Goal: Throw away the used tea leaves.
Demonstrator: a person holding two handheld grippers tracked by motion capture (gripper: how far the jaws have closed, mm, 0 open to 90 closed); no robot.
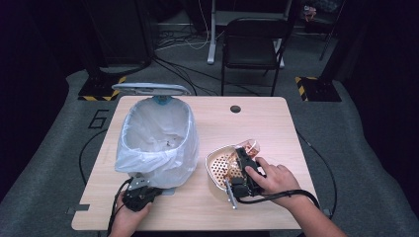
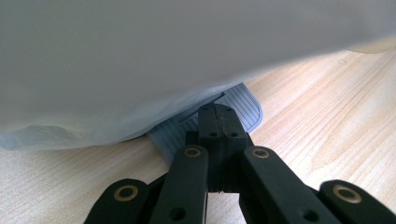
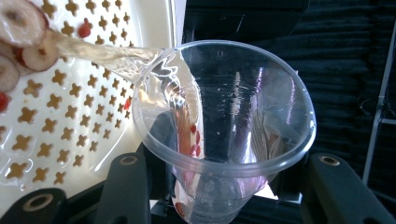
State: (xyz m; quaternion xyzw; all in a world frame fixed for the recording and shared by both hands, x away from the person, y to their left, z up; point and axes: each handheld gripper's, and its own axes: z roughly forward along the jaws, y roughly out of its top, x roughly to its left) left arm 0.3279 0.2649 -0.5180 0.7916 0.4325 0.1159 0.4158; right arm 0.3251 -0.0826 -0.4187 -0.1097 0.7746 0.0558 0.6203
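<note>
A pedal bin [image 1: 155,140] lined with a white bag stands on the left of the table, its lid [image 1: 150,89] raised. My left gripper [image 1: 141,190] is at the bin's foot, and its shut jaws [image 2: 217,114] rest tip-down on the ribbed blue-grey pedal [image 2: 243,105]. My right gripper [image 1: 245,165] is shut on a clear plastic cup [image 1: 248,147], tipped on its side over a white perforated strainer [image 1: 221,165]. Liquid runs from the cup [image 3: 224,107] onto the strainer [image 3: 93,93], where sliced fruit and red bits lie.
The strainer's handle [image 1: 230,192] points toward the table's near edge. A round cable hole [image 1: 235,108] is at the table's far side. A dark chair [image 1: 252,44] stands behind the table. Cables trail from both grippers off the near edge.
</note>
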